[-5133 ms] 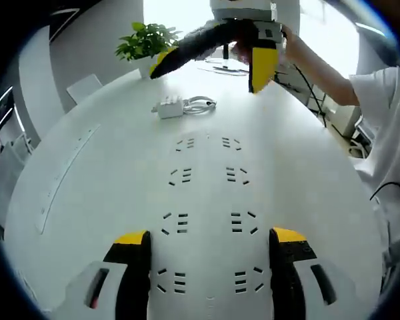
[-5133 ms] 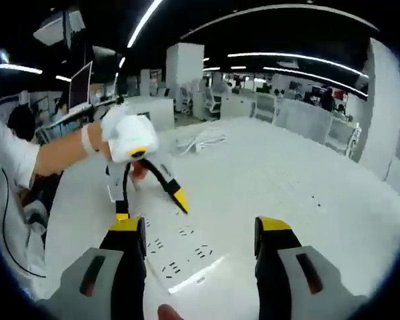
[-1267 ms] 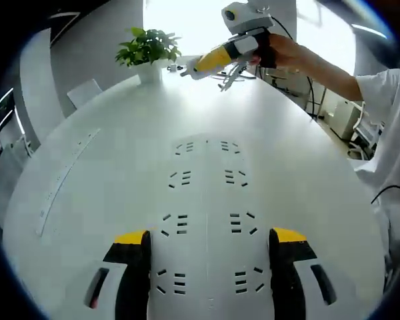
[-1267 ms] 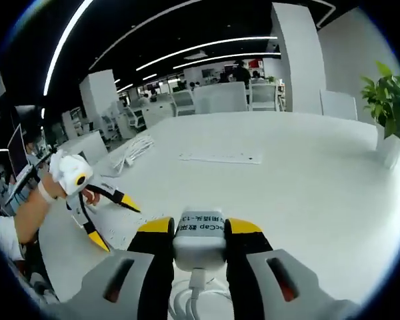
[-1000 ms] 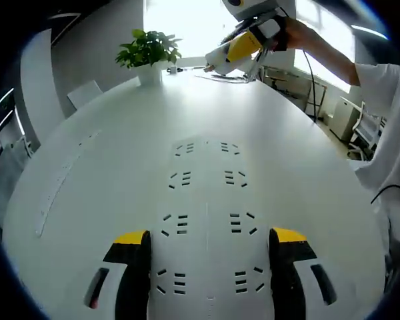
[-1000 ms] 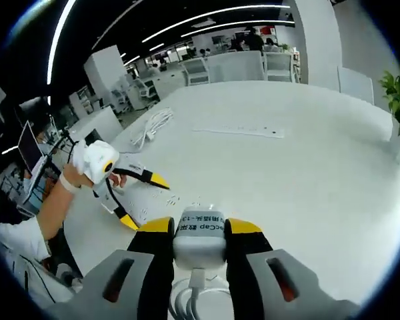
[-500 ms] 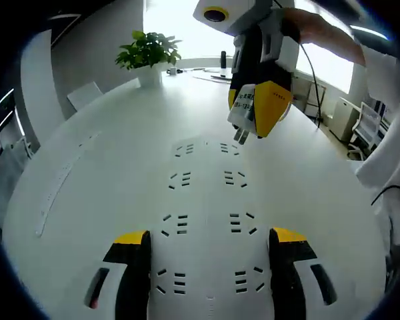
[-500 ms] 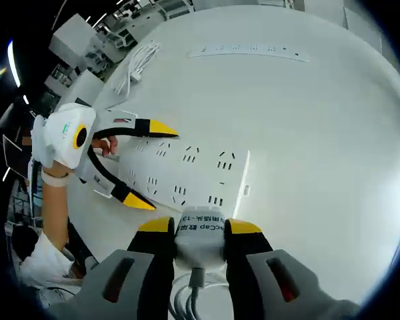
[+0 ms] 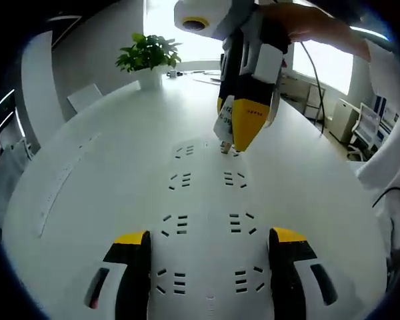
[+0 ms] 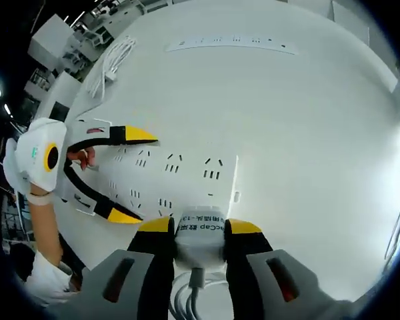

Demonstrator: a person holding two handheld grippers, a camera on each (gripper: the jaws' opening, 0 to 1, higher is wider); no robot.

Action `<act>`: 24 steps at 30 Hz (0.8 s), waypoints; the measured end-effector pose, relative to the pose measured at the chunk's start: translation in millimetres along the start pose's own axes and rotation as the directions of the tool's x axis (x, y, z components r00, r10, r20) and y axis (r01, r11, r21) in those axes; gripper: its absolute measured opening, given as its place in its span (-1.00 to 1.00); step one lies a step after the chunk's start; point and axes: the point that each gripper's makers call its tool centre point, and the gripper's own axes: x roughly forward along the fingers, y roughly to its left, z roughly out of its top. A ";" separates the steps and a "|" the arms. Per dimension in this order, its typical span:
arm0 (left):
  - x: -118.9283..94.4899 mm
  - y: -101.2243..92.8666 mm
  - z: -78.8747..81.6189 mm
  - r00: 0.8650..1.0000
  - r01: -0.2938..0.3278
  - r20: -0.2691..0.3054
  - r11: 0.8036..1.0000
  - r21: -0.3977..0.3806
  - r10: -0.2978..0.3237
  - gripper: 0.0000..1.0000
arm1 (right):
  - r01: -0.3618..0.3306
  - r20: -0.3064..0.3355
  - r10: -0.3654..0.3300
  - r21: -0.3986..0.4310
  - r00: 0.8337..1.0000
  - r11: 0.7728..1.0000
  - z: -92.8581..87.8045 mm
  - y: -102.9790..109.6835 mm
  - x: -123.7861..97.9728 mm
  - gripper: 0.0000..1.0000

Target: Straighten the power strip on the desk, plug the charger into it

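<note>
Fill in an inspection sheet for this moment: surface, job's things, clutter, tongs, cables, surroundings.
Surface: white desk, bare apart from what is listed here.
Job's things: power strip flat on the desk; charger lowered over its far sockets.
Clutter: second strip; coiled white cord.
Tongs: right tongs shut on the charger; left tongs open, straddling the power strip.
Cables: charger lead behind the charger.
Surroundings: potted plant, window.

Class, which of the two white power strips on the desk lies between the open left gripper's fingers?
The wide two-row white power strip, not the slim strip far across the desk.
</note>
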 end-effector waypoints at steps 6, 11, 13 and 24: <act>0.4 0.5 0.6 1.000 0.000 -0.012 1.000 0.004 0.000 0.45 | 0.039 0.006 -0.039 0.008 0.999 0.999 -1.7 4.0 -2.5 -0.44; 1.4 1.2 1.5 1.000 -0.002 -0.024 1.000 0.008 0.002 0.45 | 0.095 0.011 -0.095 -0.021 0.995 0.995 -7.0 8.4 -3.5 -0.45; 1.5 1.4 1.1 0.999 -0.004 -0.034 1.000 0.012 0.004 0.45 | 0.115 0.015 -0.115 -0.033 0.993 0.993 -7.9 10.1 -3.4 -0.45; 0.9 3.5 0.8 0.999 -0.014 -0.041 1.000 0.015 0.014 0.44 | 0.165 0.030 -0.164 -0.044 0.986 0.985 18.8 -5.4 5.8 -0.47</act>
